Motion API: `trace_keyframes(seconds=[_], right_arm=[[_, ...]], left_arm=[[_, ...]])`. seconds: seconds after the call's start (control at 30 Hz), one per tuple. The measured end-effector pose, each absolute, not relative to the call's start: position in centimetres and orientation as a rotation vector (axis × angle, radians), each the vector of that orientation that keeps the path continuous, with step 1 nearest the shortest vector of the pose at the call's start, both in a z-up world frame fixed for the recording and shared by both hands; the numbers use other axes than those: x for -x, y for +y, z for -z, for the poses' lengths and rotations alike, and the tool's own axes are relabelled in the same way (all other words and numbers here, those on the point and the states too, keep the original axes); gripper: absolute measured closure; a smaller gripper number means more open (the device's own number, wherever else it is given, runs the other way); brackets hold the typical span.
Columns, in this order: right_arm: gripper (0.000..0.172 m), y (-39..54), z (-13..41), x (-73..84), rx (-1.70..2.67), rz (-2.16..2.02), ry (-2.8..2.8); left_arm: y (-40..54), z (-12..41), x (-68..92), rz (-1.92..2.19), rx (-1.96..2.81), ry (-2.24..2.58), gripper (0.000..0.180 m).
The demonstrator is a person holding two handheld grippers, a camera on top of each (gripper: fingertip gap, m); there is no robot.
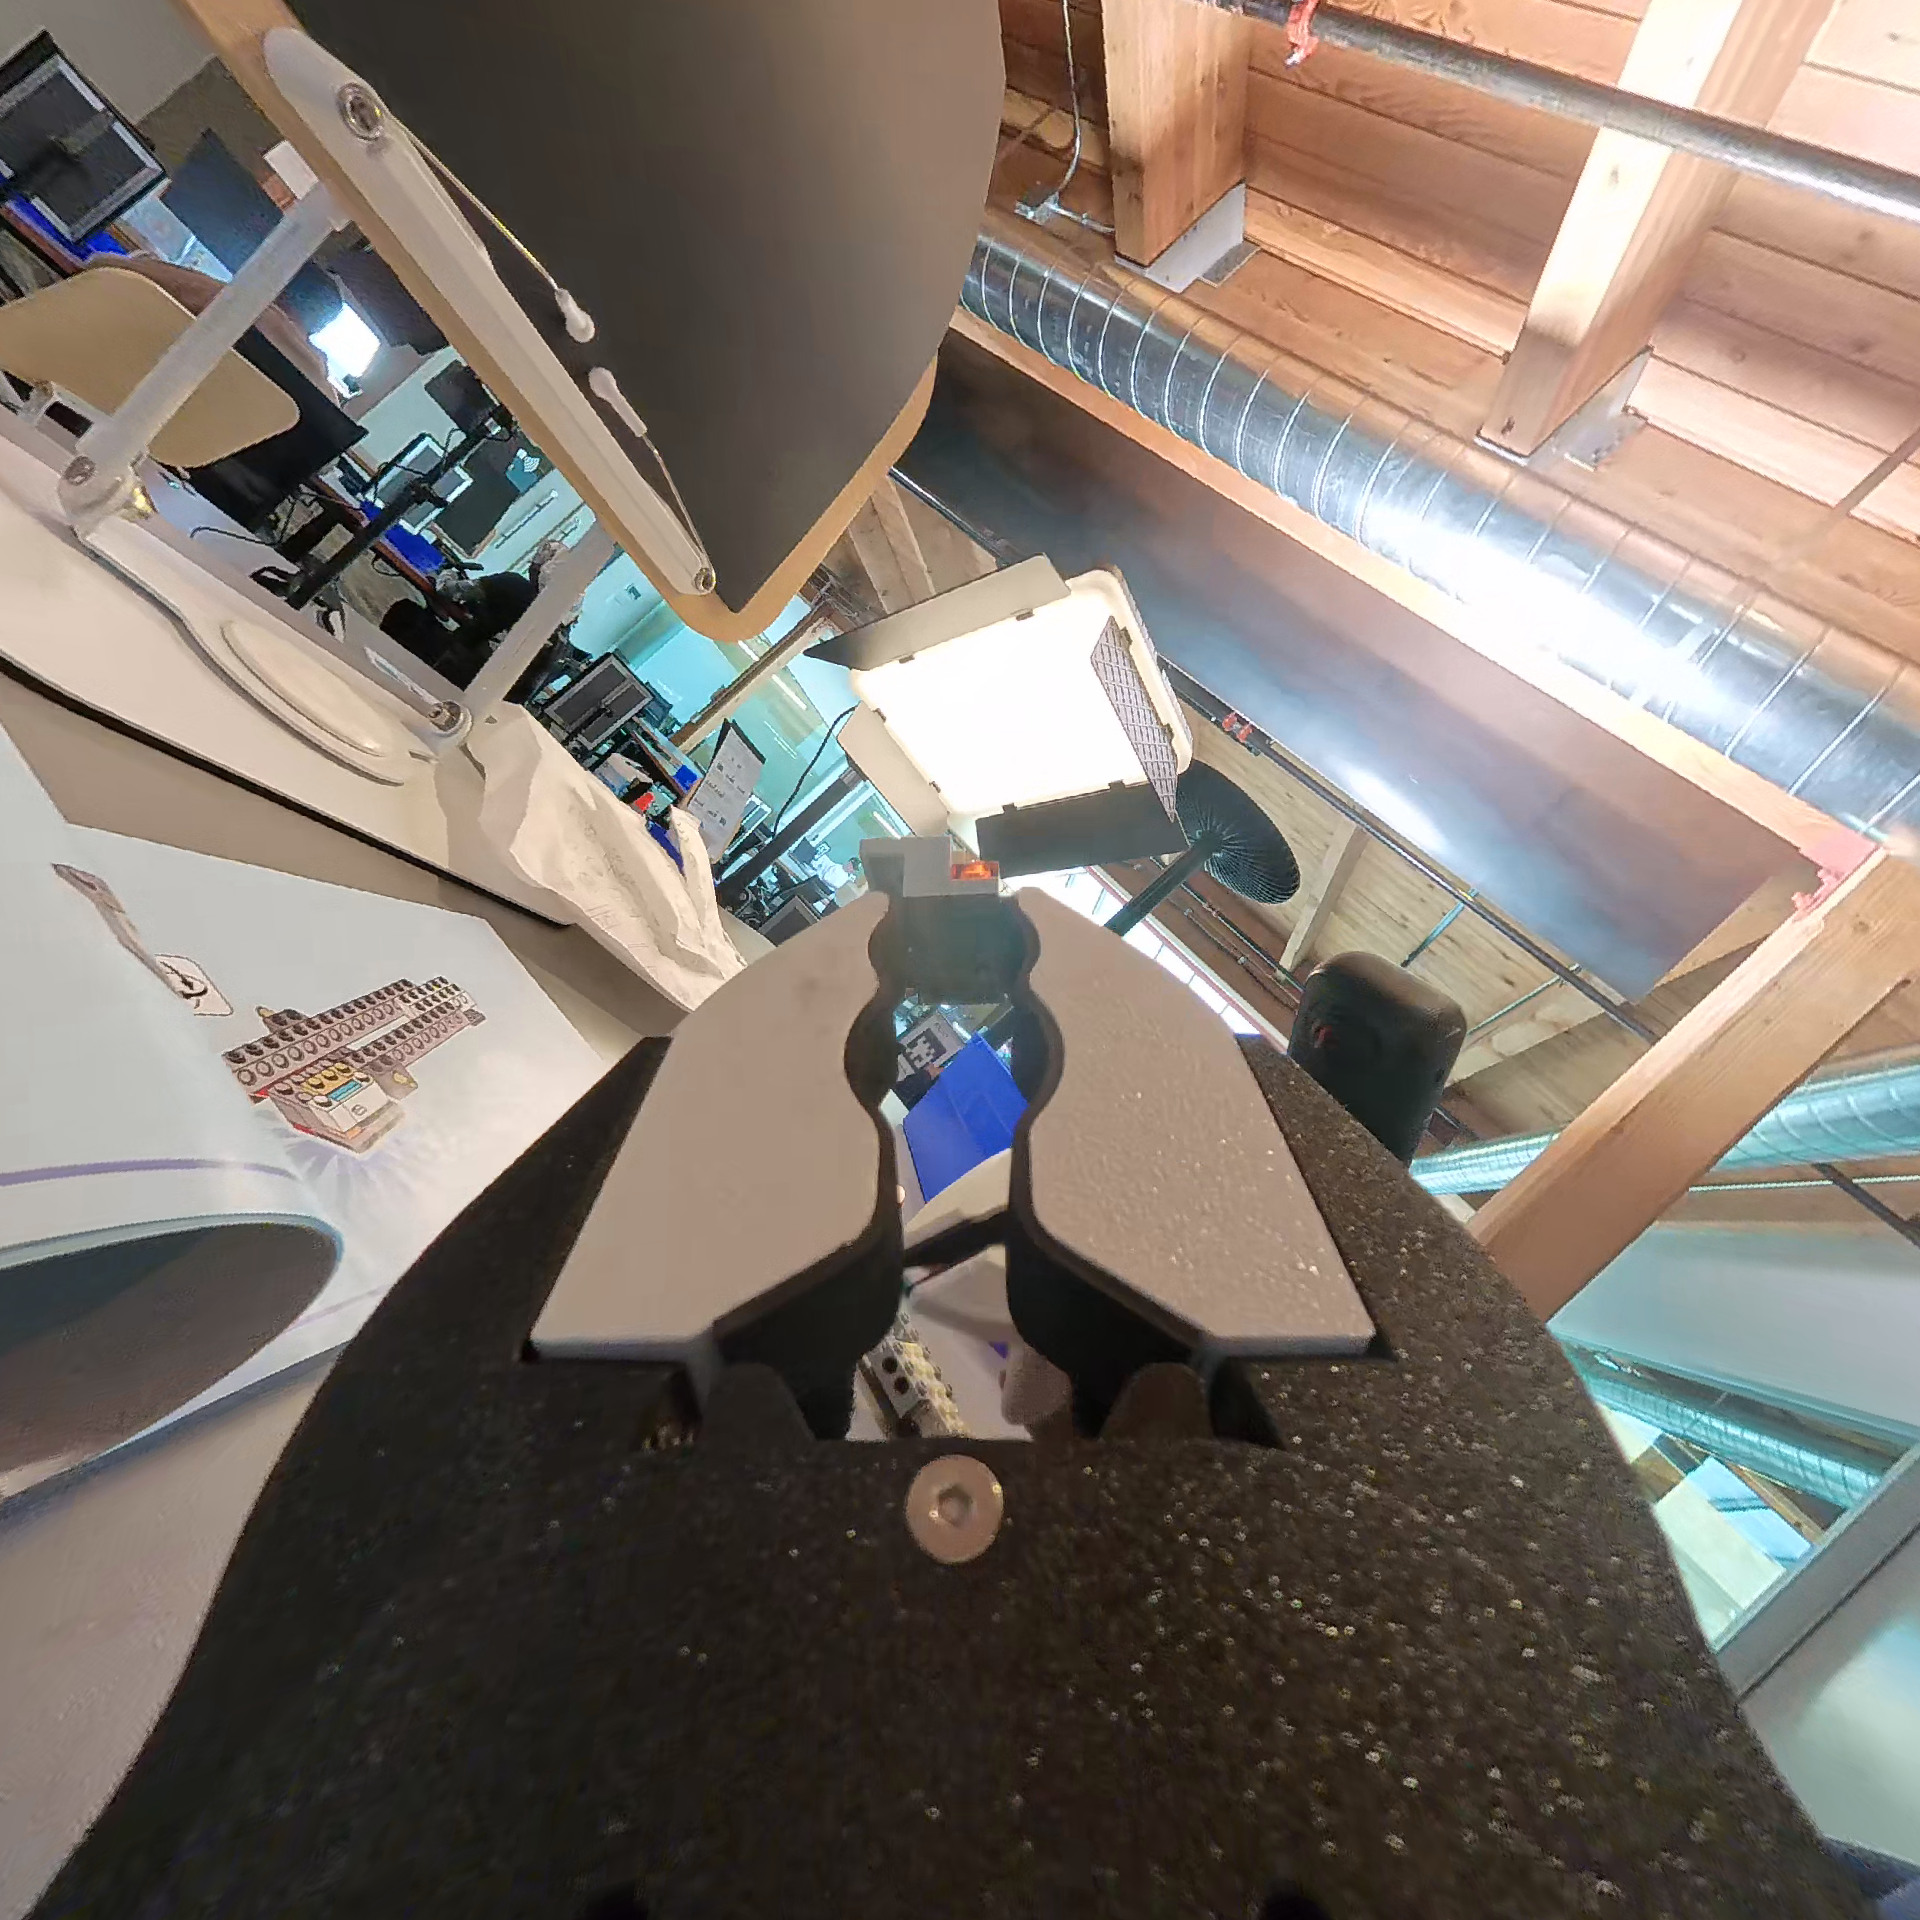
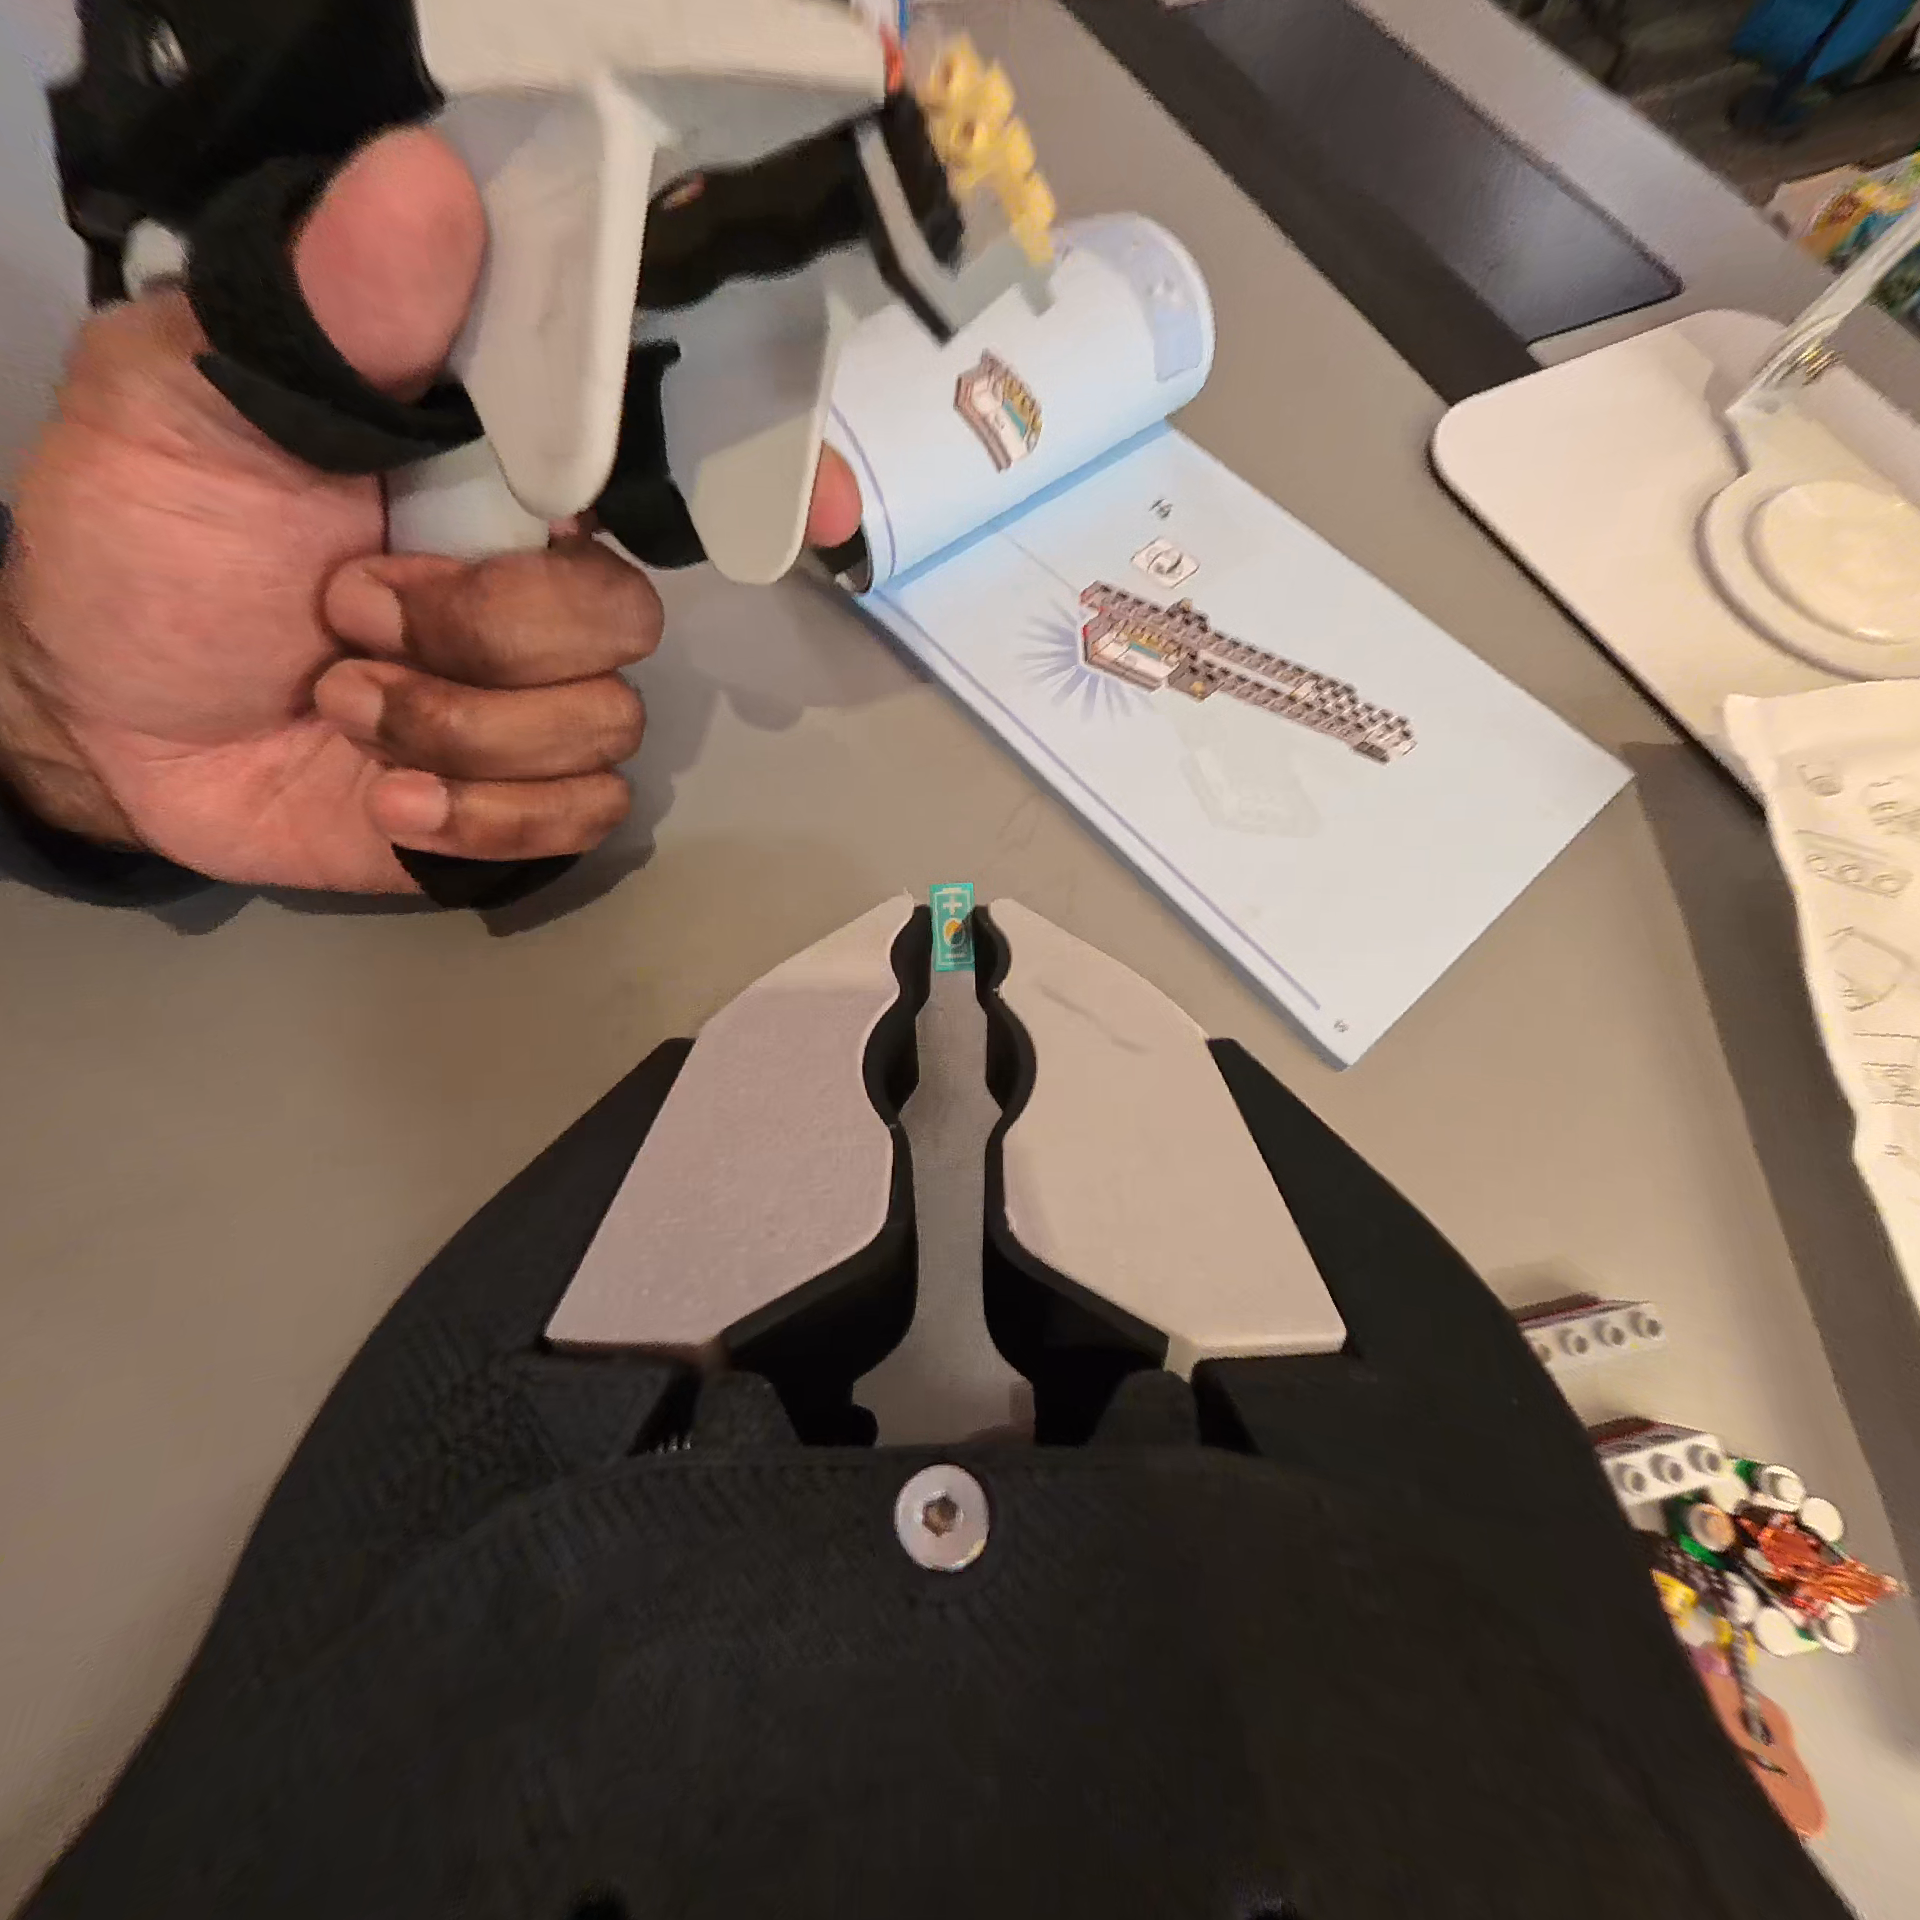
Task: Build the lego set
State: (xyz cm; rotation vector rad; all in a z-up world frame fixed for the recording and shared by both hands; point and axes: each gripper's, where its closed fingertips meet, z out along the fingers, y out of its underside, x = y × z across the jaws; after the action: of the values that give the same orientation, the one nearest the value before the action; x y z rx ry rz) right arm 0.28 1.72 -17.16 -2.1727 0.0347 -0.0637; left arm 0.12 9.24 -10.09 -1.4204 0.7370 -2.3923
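Your right gripper (image 2: 954, 920) is clamped on a small teal printed tile (image 2: 952, 932), pinched edge-on at the very fingertips, low over the bare grey table (image 2: 312, 1143) near its middle. Your left gripper (image 1: 951, 914) is pinching a brick assembly (image 1: 930, 871), grey block with an orange bit on top, tipped up toward the ceiling; the right wrist view shows it raised over the far-left part of the table, cream bricks sticking out, your hand (image 2: 312, 644) around the handle.

Instruction booklet (image 2: 1195, 748) lies open right of centre; loose bricks (image 2: 1766, 1558) at the near right edge.

My read: mid-assembly, tile in hand, awaiting fitting. The grip is thin, so the tile could twist.
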Motion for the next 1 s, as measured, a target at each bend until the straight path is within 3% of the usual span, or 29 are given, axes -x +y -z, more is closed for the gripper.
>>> trace_keyframes(seconds=[0.37, 1.0], right_arm=[[0.164, 5.6, 7.8, -1.6, 1.964, 0.084, -0.027], [0.164, 7.8, 10.1, -1.1, 2.11, -0.058, -0.052]], left_arm=[[9.4, 10.2, -0.4, 2.416, 1.425, 0.722, 0.164], [7.6, 10.8, -1.0, 2.542, 1.512, 0.761, 0.164]])
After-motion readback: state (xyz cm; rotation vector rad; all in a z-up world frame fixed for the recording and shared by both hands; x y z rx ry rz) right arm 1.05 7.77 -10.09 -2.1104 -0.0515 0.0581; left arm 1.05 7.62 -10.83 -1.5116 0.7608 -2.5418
